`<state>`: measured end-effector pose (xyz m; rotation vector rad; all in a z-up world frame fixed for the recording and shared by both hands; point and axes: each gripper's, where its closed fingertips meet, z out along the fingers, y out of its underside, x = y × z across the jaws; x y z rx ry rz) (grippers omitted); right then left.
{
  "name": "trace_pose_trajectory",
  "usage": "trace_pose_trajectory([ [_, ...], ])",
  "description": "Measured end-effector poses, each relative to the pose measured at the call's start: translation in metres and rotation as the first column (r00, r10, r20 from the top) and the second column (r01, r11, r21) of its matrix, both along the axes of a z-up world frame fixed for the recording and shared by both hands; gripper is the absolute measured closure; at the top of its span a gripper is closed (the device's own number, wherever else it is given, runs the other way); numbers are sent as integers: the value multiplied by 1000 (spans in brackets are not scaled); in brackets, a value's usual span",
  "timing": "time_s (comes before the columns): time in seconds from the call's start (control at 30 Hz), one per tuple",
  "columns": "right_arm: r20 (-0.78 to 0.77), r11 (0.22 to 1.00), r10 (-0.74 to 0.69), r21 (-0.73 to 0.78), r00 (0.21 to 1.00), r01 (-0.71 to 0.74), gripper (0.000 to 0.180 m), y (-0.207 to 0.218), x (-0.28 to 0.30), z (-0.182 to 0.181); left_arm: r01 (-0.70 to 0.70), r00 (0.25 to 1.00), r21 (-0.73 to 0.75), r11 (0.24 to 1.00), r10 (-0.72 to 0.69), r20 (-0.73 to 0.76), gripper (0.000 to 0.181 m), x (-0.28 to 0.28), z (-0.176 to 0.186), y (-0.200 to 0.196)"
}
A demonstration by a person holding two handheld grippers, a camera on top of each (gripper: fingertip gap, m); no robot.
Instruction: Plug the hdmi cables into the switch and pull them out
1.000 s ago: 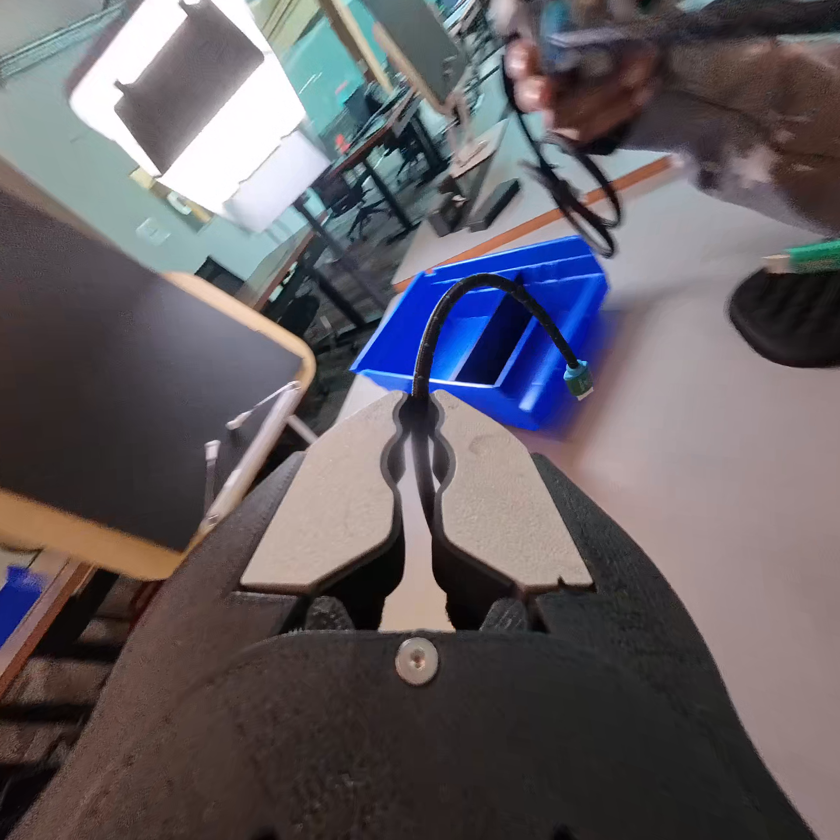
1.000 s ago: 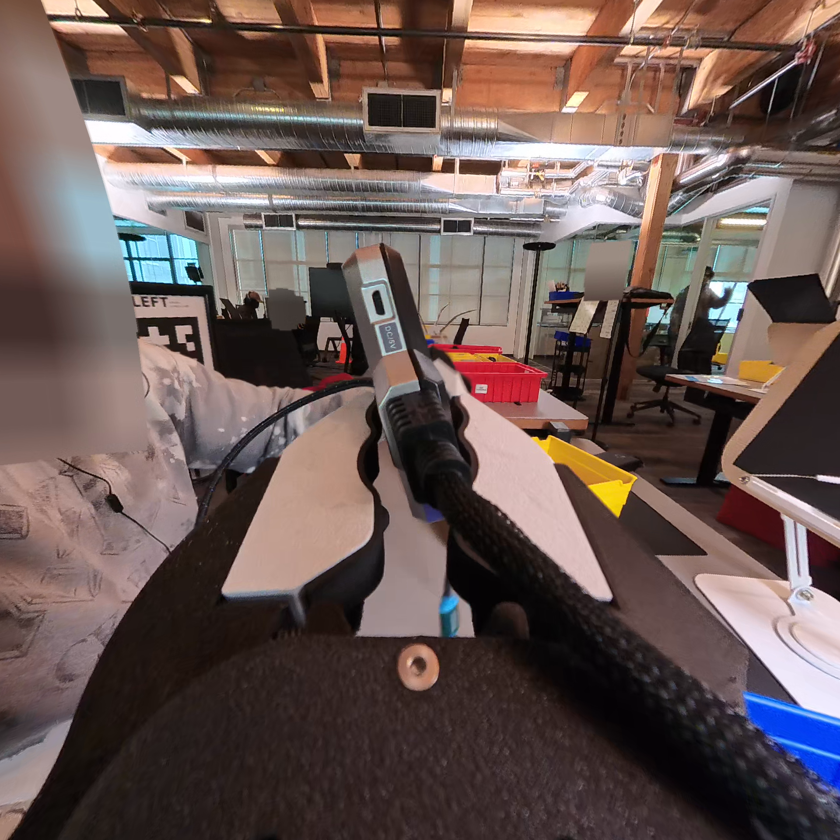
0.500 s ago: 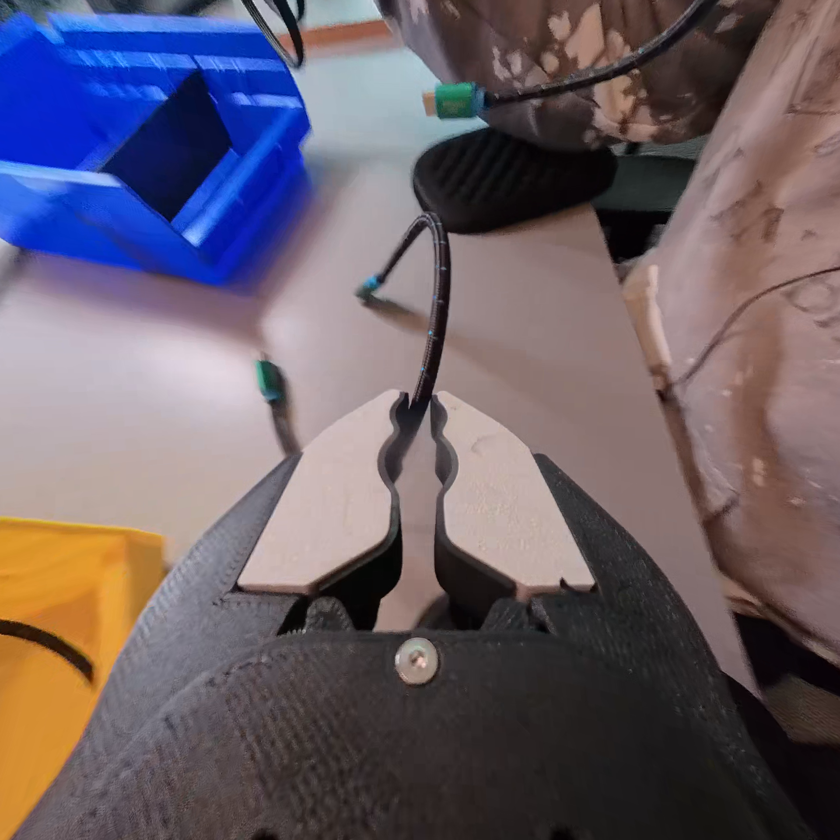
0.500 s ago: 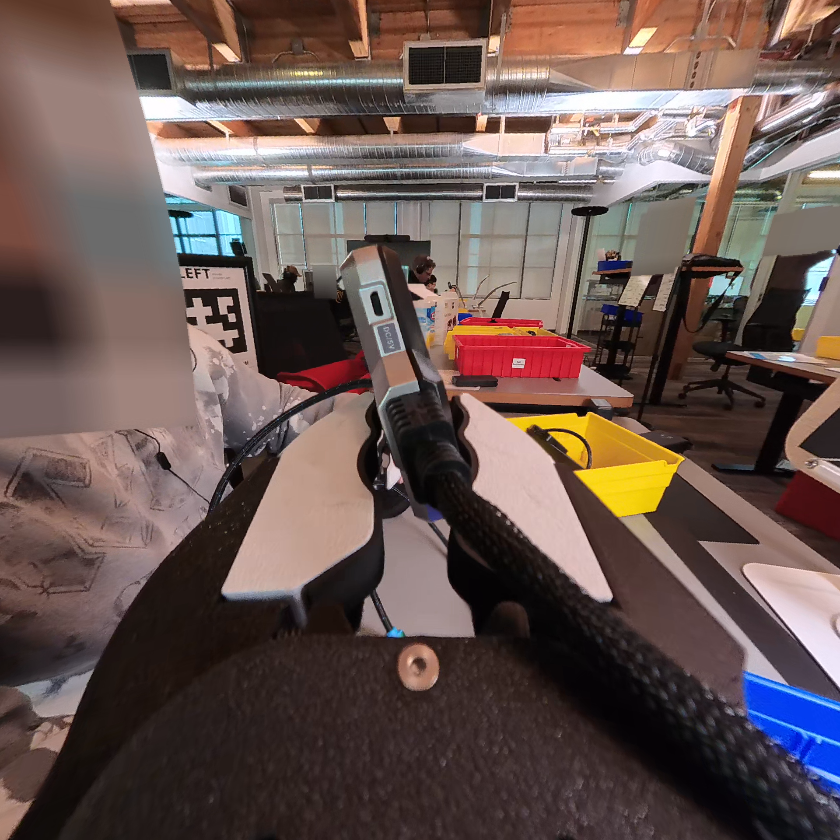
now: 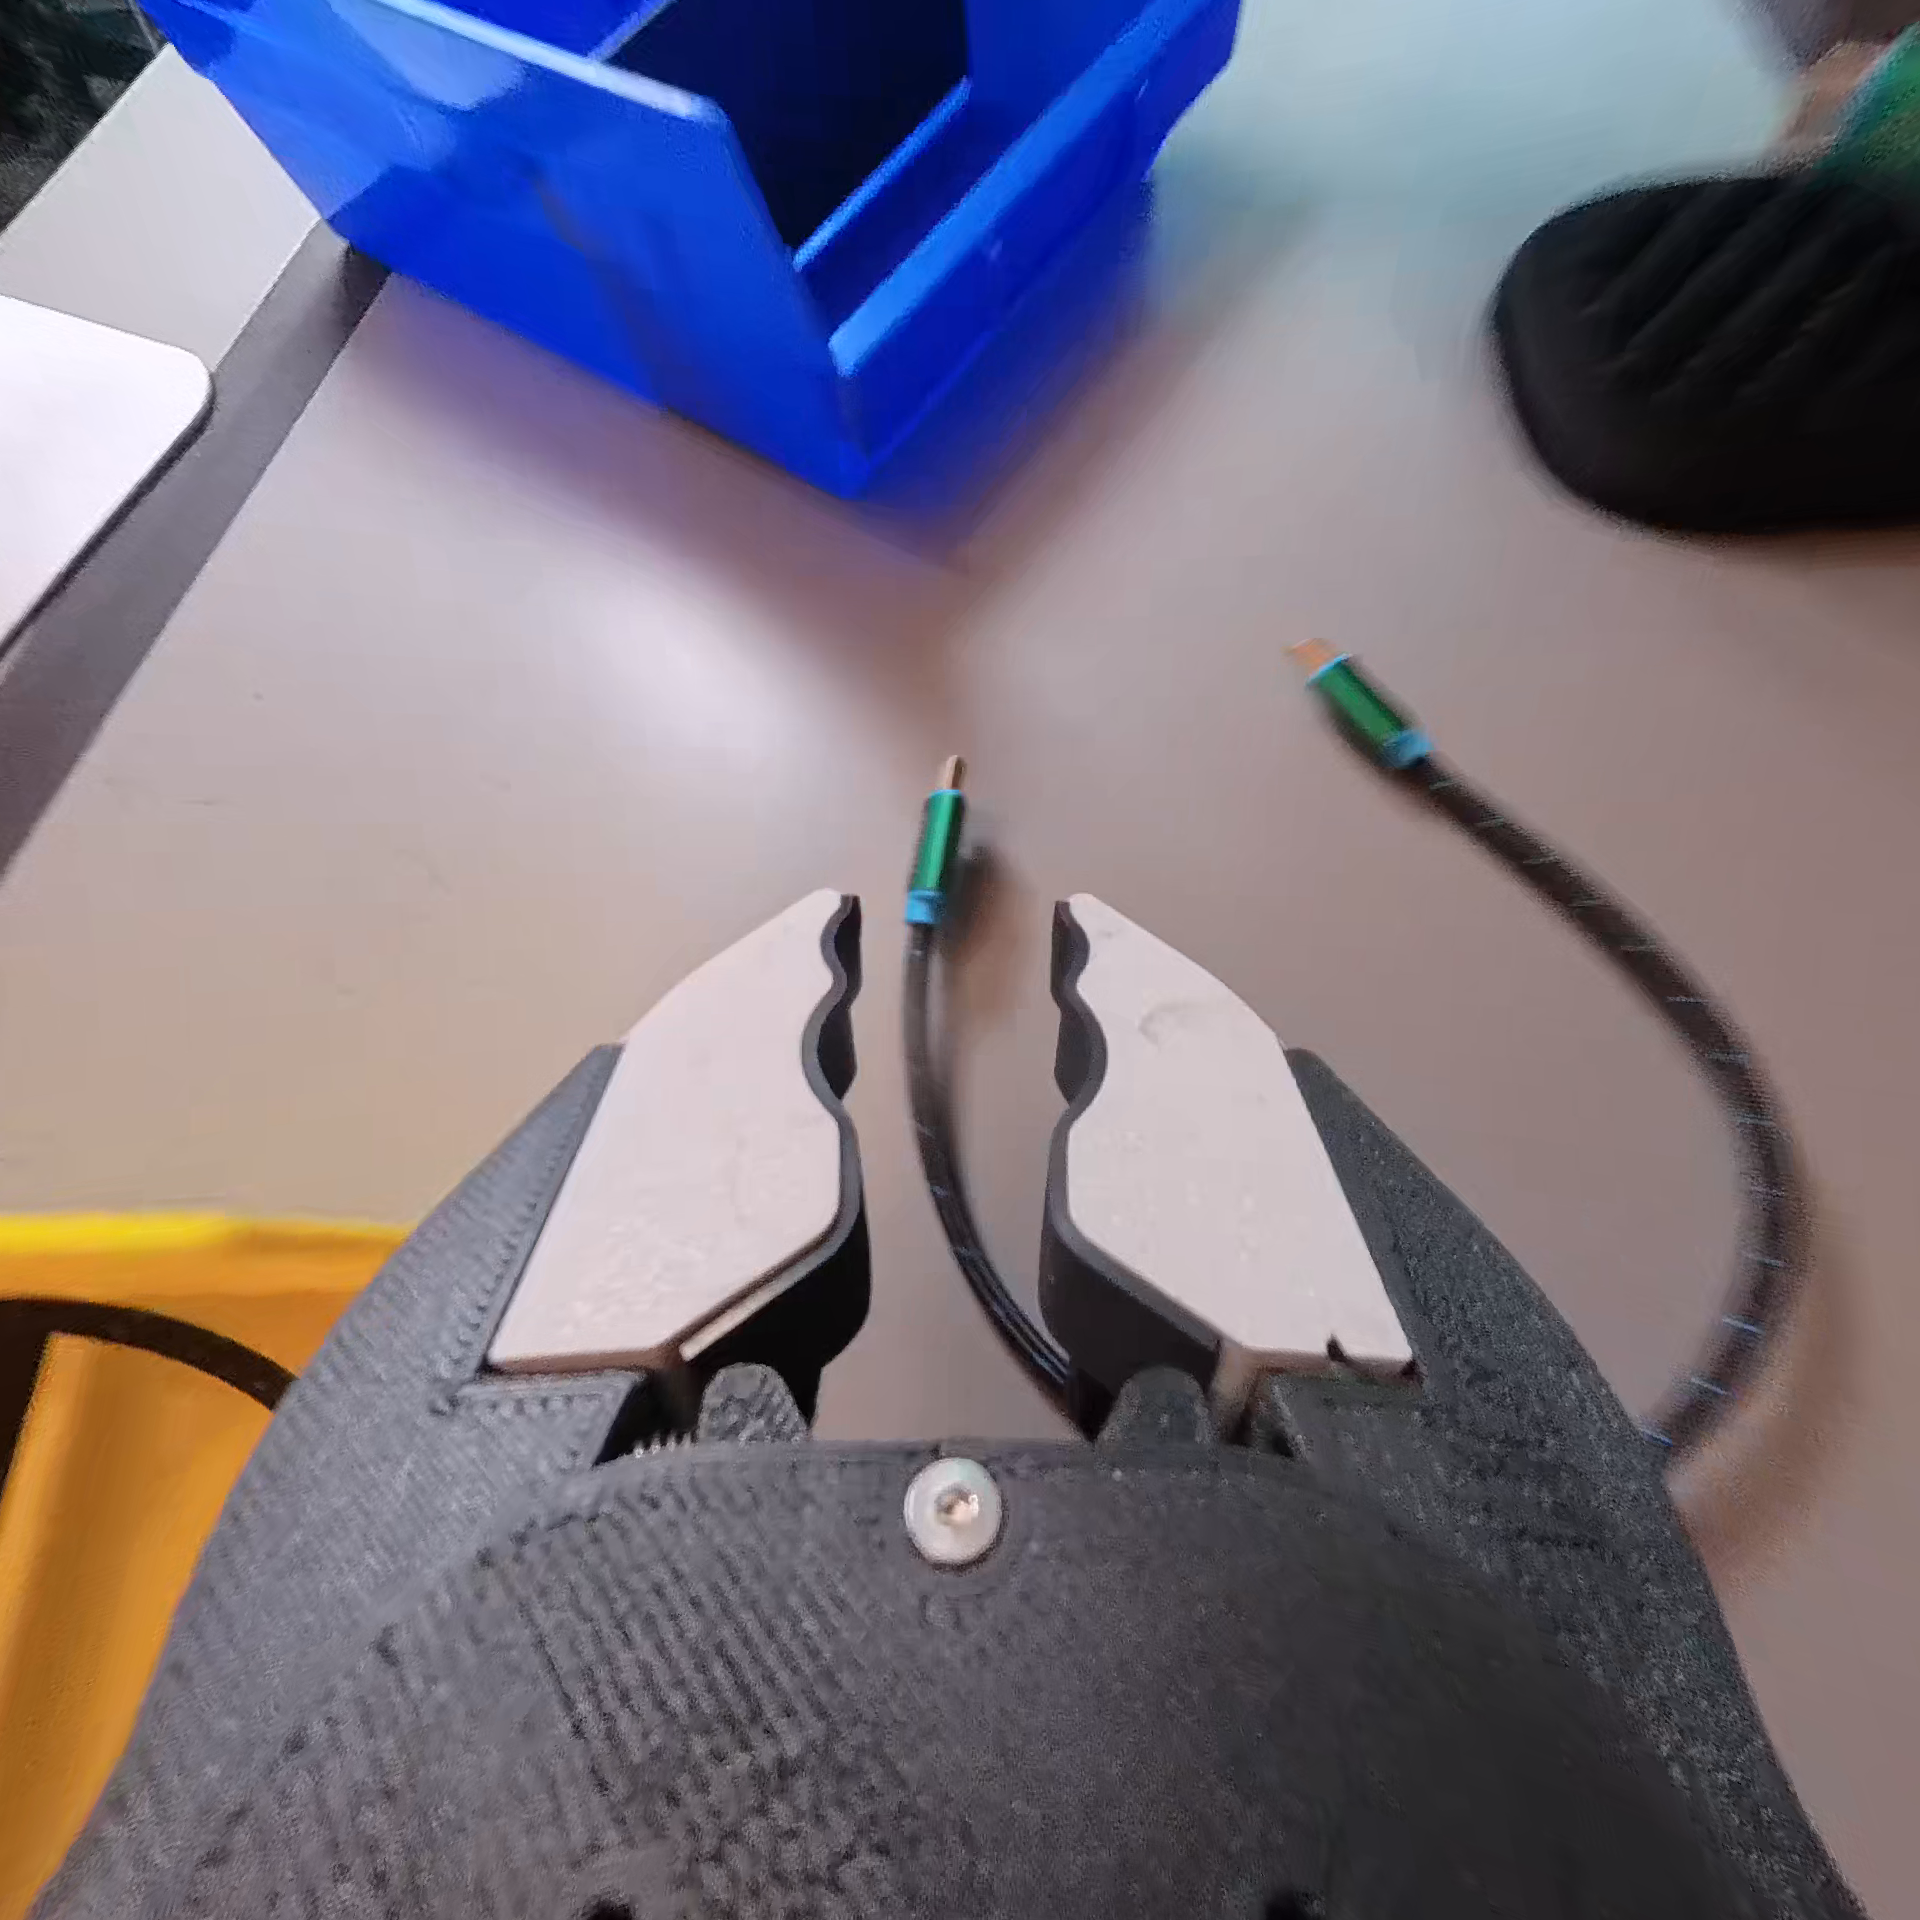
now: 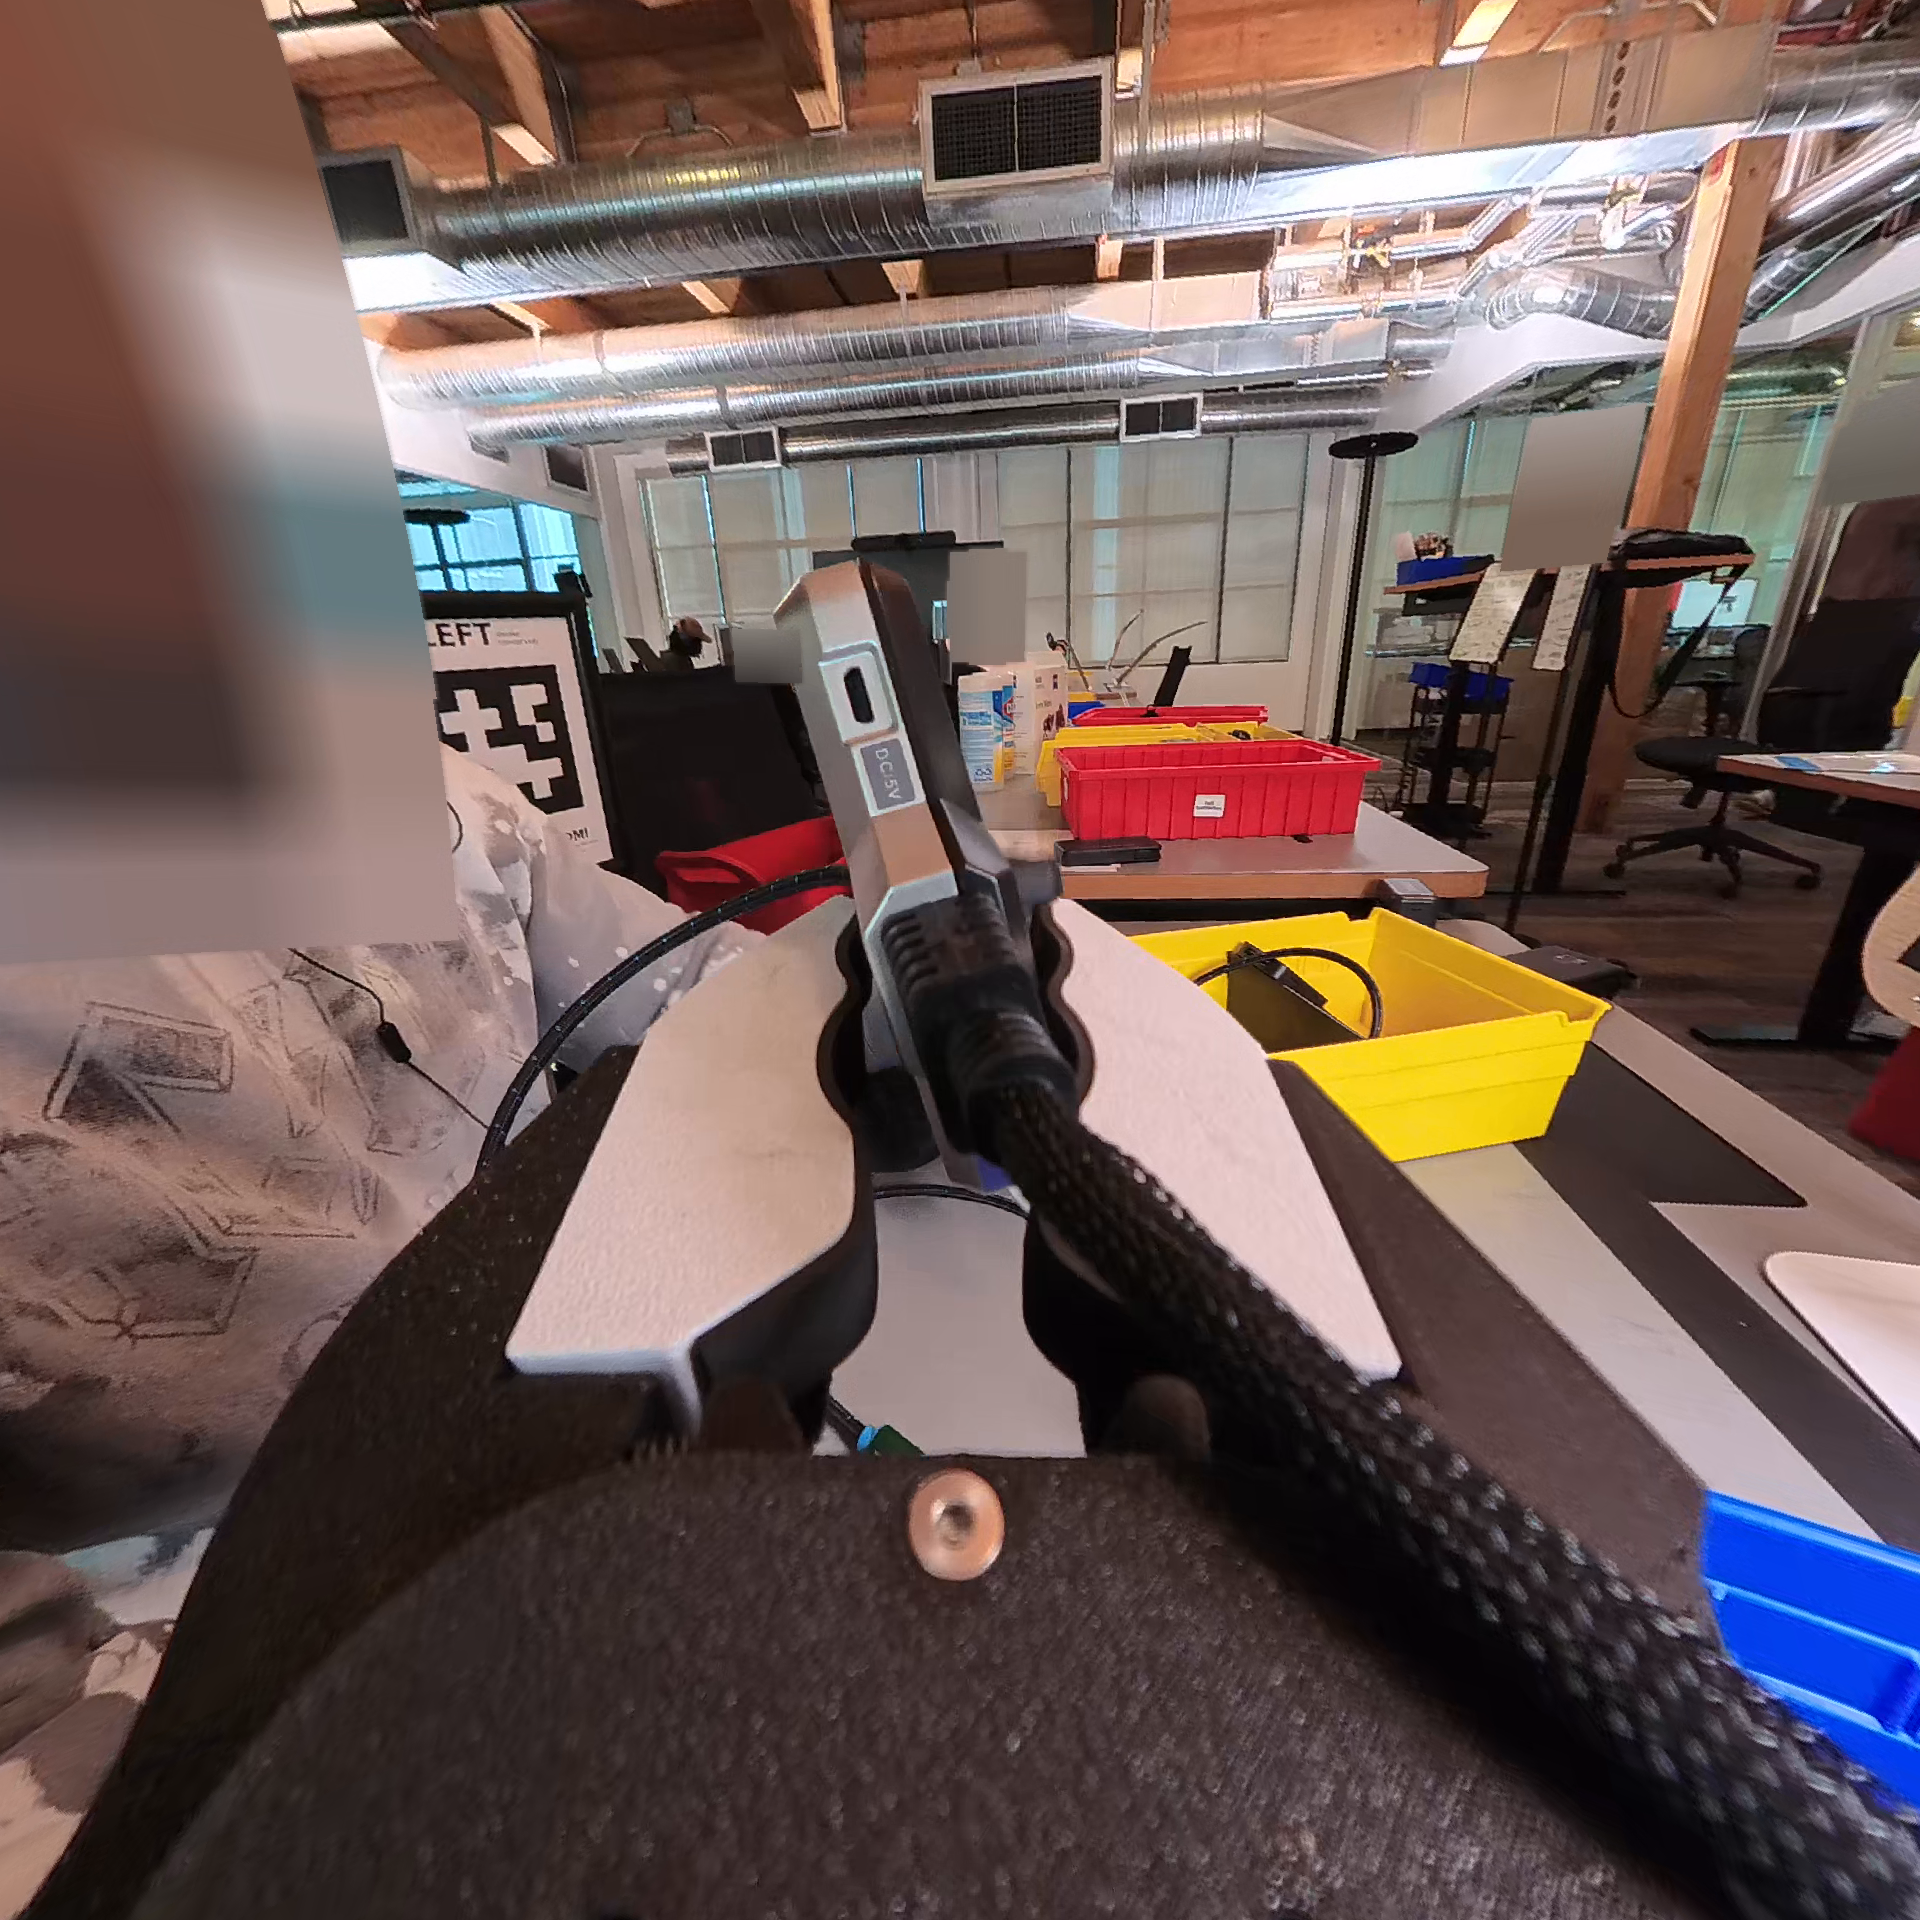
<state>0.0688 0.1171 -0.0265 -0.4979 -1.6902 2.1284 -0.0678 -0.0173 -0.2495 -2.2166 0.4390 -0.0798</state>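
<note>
Cables lie on the grey table (image 5: 436,748) in the left wrist view: one thin braided hdmi cable (image 5: 930,1091) runs up between the spread jaws of the left gripper (image 5: 954,914), touching neither, its green plug (image 5: 938,847) pointing away from the camera, long axis along the fingers. A second braided cable (image 5: 1704,1049) curves off to the right, and its green plug (image 5: 1361,707) points up and left toward a blue bin (image 5: 665,249). The left gripper tilts down at the tabletop, with a yellow bin (image 5: 135,1455) at lower left and a black ribbed pad (image 5: 1704,364) at upper right.

Only the right wrist view shows the switch (image 6: 883,790), a grey metal box held well above the table, its long axis nearly upright and leaning slightly left. The right gripper (image 6: 945,935) pinches its lower end, where a thick black braided cable (image 6: 1299,1382) is plugged in and trails back toward the camera. This gripper aims level across the room. A person's patterned sleeve (image 6: 208,1143) fills the left side, and a yellow bin holding a black cable (image 6: 1455,1049) sits on the table to the right.
</note>
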Motion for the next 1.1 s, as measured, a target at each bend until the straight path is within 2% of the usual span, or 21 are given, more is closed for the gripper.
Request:
trace_pose_trajectory([
  [0.07,2,1000,6,-6,1000,-6,150,0,-1,-1,5,997,-48,999,-9,-75,143,-5,-19,16],
  [0.17,15,1000,8,-2,1000,-8,150,1,-3,-4,32,994,-115,993,-43,-102,142,-8,-42,29],
  [0.4,48,1000,2,-11,999,-2,151,4,-12,-12,67,993,-139,988,-79,-87,145,-15,-60,30],
  [0.57,84,1000,4,3,996,-4,151,0,-22,-21,87,992,-77,993,-93,-85,157,-12,-60,31],
  [0.77,84,1000,-2,7,996,1,151,-3,-25,-21,84,995,-65,994,-88,-55,158,-13,-60,28],
  [0.9,75,1000,-1,8,997,0,150,-5,-25,-18,101,984,-28,995,-104,-145,169,-12,-60,30],
  [1.0,70,1000,-5,14,998,4,150,-7,-25,-16,66,977,-31,997,-70,-200,169,-15,-57,35],
  [1.1,84,998,-35,47,996,31,151,-8,-27,-18,35,999,47,998,-35,-15,169,-9,-14,39],
])
